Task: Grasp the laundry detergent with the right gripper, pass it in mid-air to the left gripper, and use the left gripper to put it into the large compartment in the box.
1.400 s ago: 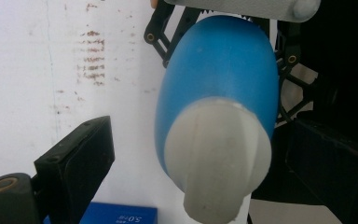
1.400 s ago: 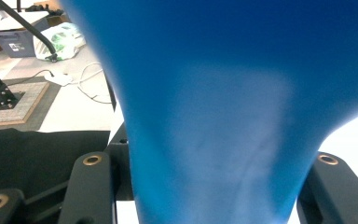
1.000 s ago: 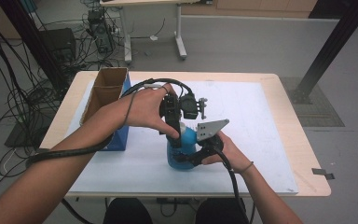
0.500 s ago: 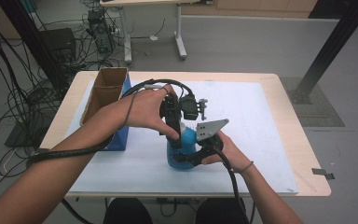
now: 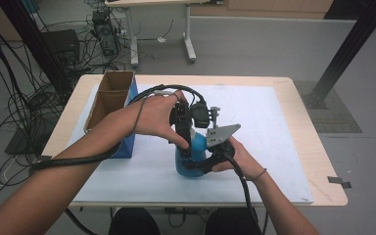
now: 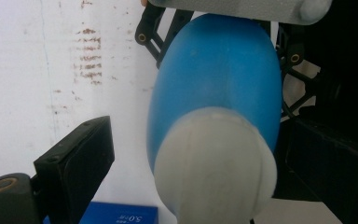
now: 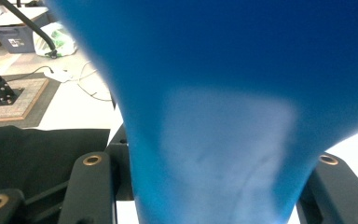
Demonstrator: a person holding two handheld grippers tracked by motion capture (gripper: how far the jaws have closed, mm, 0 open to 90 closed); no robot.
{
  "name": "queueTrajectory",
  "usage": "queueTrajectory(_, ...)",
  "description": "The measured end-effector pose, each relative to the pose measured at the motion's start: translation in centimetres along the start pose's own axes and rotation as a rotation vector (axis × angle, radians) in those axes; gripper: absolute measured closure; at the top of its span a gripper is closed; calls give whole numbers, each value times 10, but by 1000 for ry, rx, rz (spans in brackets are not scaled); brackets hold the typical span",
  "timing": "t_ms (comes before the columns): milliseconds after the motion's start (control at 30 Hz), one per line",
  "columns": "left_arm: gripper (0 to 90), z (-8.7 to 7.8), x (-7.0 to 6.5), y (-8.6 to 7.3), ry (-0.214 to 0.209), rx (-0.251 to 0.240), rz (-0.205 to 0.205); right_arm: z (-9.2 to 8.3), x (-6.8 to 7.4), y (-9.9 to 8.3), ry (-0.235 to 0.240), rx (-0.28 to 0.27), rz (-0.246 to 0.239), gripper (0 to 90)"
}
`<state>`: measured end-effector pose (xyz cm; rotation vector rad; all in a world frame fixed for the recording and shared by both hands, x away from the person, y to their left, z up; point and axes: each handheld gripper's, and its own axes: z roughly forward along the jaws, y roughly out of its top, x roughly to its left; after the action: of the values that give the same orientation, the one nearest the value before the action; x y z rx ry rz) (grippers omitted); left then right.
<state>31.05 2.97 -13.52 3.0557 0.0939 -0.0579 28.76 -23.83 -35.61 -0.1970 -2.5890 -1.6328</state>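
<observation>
A blue bottle (image 5: 182,169) with a whitish cap stands on the white mat (image 5: 264,127) near the table's front edge. My right gripper (image 5: 196,161) comes in level from the right and is shut on the bottle's body. In the right gripper view its black jaws stand on either side of the bottle (image 7: 223,93). My left gripper (image 5: 186,147) points down over the bottle's top. In the left gripper view the cap (image 6: 214,172) sits between the jaws. The left jaw stands apart from it, with white mat showing in the gap.
An open cardboard box (image 5: 110,95) stands at the table's left, with a blue box (image 5: 127,144) against its near side. The wooden table edge (image 5: 318,147) runs along the right. Cables and desk legs crowd the floor behind.
</observation>
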Motion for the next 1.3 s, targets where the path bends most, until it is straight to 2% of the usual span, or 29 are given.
queueTrajectory(200, 84, 3, -5, 8, 16, 31, 22, -2, 0, 2, -1, -2, -10, 430)
queueTrajectory(333, 91, 2, -7, 10, 21, 27, 32, -2, 1, 2, 0, -4, -13, 430)
queueTrajectory(800, 157, 6, -11, 21, 22, 74, 70, -1, 1, 3, 8, -6, -17, 430)
queueTrajectory(1000, 220, 8, -11, 25, 18, 93, 84, -1, 1, 4, 6, -2, -20, 430)
queueTrajectory(1033, 257, 8, -11, 25, 18, 93, 84, -1, 1, 4, 6, -2, -20, 430)
queueTrajectory(1100, 261, 9, -11, 25, 17, 94, 87, -1, 1, 4, 5, -2, -19, 430)
queueTrajectory(1300, 370, 7, -12, 25, 16, 92, 96, -1, 2, 4, 9, 0, -13, 430)
